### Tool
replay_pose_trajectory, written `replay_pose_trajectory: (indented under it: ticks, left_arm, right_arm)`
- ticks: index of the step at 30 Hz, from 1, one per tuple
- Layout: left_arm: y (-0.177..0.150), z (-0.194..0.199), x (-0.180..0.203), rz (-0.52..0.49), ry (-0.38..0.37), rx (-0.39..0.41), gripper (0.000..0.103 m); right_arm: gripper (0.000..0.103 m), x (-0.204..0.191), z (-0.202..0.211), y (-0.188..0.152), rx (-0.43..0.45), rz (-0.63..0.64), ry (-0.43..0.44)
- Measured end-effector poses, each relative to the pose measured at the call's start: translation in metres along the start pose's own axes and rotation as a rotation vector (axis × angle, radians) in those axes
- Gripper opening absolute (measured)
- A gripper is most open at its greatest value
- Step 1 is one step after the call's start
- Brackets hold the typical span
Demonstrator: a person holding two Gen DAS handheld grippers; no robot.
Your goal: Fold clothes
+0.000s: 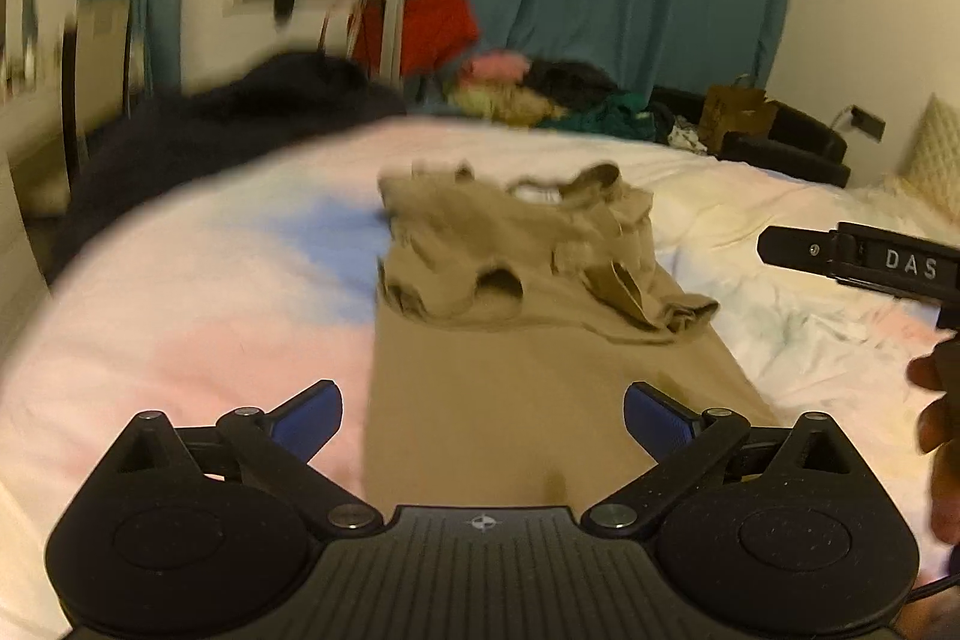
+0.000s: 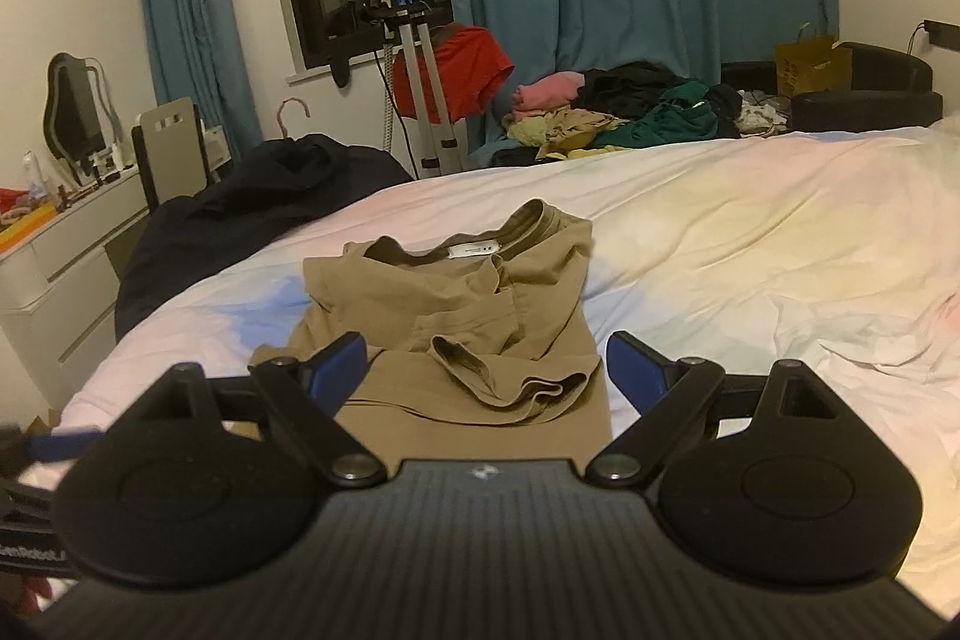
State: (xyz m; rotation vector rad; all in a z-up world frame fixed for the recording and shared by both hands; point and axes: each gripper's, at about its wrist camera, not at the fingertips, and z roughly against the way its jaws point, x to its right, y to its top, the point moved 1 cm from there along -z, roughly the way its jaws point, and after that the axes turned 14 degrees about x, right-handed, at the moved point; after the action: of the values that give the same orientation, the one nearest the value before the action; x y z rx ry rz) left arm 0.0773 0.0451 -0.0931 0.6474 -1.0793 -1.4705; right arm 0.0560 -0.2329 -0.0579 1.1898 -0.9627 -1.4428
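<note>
A tan T-shirt [image 1: 528, 316] lies on the bed, sides folded inward, sleeves bunched on top, collar at the far end. It also shows in the right wrist view [image 2: 474, 316] with its white neck label visible. My left gripper [image 1: 483, 421] is open and empty, over the shirt's near hem. My right gripper [image 2: 486, 370] is open and empty, hovering above the shirt's lower half. The right gripper's body [image 1: 864, 262] shows at the right edge of the left wrist view. The left wrist view is motion-blurred.
The bed [image 2: 750, 244] has a pastel sheet. A pile of clothes [image 2: 624, 106] lies beyond its far edge. A dark garment [image 2: 288, 184] lies at the bed's left. A stand with a red shirt [image 2: 456, 70], blue curtains and a white dresser [image 2: 66, 244] stand behind.
</note>
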Motion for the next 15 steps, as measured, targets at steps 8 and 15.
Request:
replay_pose_trajectory:
  ticks: [8, 15]
  left_arm:
    - [-0.036, -0.029, -0.047, 0.405, -0.097, -0.225, 0.101]
    - [-0.053, -0.059, -0.078, 0.655, -0.086, -0.220, 0.097]
  right_arm:
    - [0.088, 0.008, -0.011, -0.014, -0.117, -0.090, -0.064]
    - [0.088, 0.018, -0.024, -0.028, -0.195, -0.226, -0.031]
